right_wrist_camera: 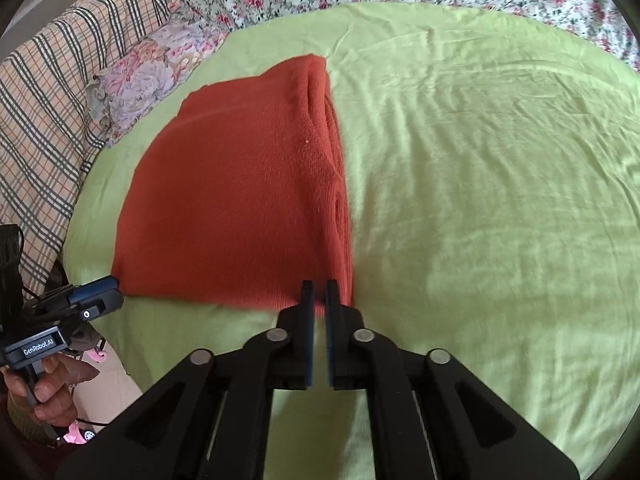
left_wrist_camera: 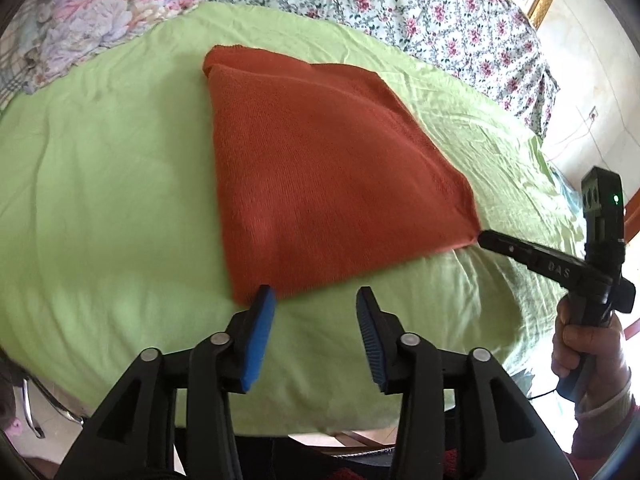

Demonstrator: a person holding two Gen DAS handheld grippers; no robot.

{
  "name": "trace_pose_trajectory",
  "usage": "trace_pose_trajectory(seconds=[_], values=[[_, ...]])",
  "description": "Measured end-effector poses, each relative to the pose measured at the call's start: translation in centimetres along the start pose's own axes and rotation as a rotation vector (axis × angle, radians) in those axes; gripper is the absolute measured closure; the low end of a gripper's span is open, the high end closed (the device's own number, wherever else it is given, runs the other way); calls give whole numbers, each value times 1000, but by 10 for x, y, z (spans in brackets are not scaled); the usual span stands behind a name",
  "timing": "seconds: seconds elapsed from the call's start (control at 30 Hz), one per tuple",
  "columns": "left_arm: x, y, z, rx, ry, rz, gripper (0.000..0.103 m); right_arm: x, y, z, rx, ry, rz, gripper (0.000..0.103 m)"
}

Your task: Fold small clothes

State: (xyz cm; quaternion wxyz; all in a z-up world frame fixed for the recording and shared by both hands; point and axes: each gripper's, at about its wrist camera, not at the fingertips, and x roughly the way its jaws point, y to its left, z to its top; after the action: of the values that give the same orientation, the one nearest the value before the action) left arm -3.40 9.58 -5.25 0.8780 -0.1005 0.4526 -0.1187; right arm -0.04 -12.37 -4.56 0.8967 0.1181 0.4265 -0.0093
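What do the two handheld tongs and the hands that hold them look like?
Both tongs are black with silver rivets. The left tongs have blue ribbed pads; their body reads "GenRobot.AI". The right tongs have dark pads; one finger reads "DAS", and a black box above shows a green light, with a thin black cable below the grip. The right hand wears a light cuff under a pinkish sleeve.

The left gripper [left_wrist_camera: 316,294] has its blue-padded fingers [left_wrist_camera: 260,336] spread wide. The right gripper [right_wrist_camera: 319,292] has its fingers nearly together, apparently pinching something at the tips. A bare hand [left_wrist_camera: 588,356] holds its handle.
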Motion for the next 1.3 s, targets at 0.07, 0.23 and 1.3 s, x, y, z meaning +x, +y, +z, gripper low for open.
trace_pose_trajectory(seconds=[0.07, 0.23, 1.3], values=[[-6, -4, -9, -5, -13, 8, 53, -7, 0, -8, 5, -10, -8, 76], [-14, -9, -27, 9, -21, 12, 46, -23, 1, -36, 29, -31, -2, 73], [-28, 6, -44, 56, -65, 151, 18, -55, 28, -97, -55, -115, -5, 15]])
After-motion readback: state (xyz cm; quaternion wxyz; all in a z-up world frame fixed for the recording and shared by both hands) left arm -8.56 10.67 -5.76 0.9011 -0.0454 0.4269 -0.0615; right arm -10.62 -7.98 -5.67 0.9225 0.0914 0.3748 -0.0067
